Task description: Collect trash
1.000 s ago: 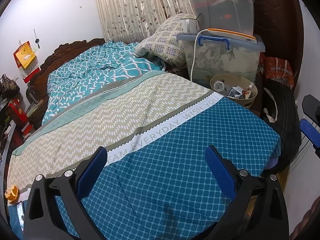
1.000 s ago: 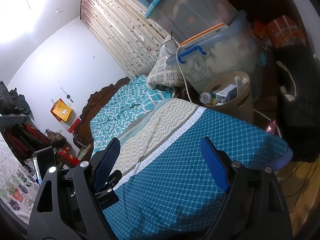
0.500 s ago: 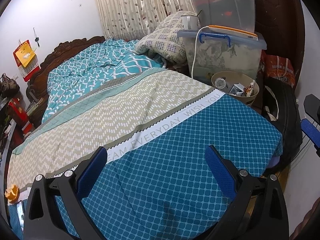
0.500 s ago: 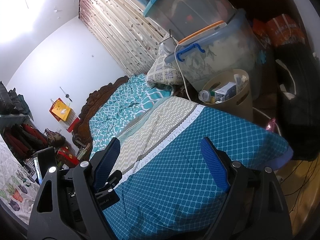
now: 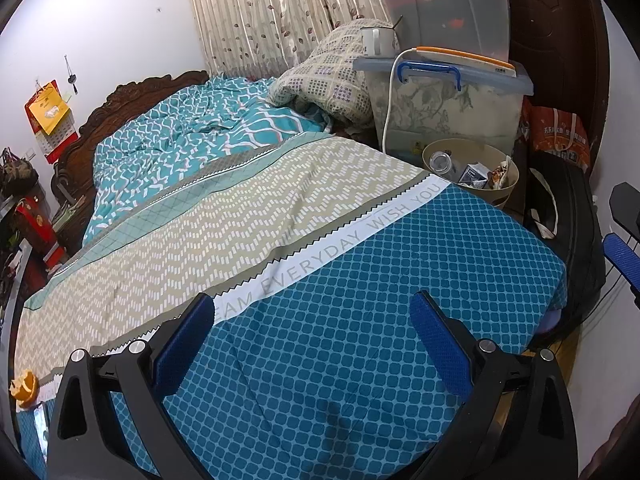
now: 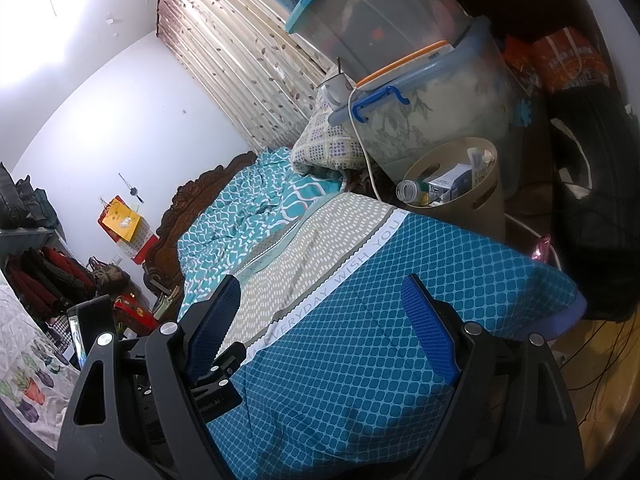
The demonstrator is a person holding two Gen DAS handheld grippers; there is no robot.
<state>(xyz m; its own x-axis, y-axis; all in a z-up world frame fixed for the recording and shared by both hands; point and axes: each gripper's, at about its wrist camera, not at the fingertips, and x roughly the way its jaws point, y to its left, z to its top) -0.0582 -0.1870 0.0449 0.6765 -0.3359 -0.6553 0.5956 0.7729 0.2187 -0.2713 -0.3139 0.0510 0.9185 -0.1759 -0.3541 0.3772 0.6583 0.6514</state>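
Hovering over the blue-patterned quilted bed (image 5: pixel 360 320), the left claw (image 5: pixel 312 332) and right claw (image 6: pixel 320 320) gape wide, empty; the round beige plastic trash bin (image 5: pixel 472 152) stands beside the bed.

Premises: a lived-in home bedroom. A bed covered by a teal, beige and blue patterned cotton bedspread (image 5: pixel 304 216) fills the centre of the left wrist view, with a carved dark wooden headboard (image 5: pixel 132 94) at 10 o'clock. Leaf-print beige curtains (image 5: pixel 276 12) hang at 12 o'clock. Stacked translucent plastic storage boxes (image 5: pixel 452 108) stand at 1 o'clock, a round beige plastic waste bin (image 5: pixel 506 196) holding packaging just beside the bed below them. A red and yellow paper wall calendar (image 5: pixel 48 114) hangs at 9 o'clock. In the right wrist view, hanging dark and red jackets (image 6: pixel 48 276) appear at 9 o'clock.
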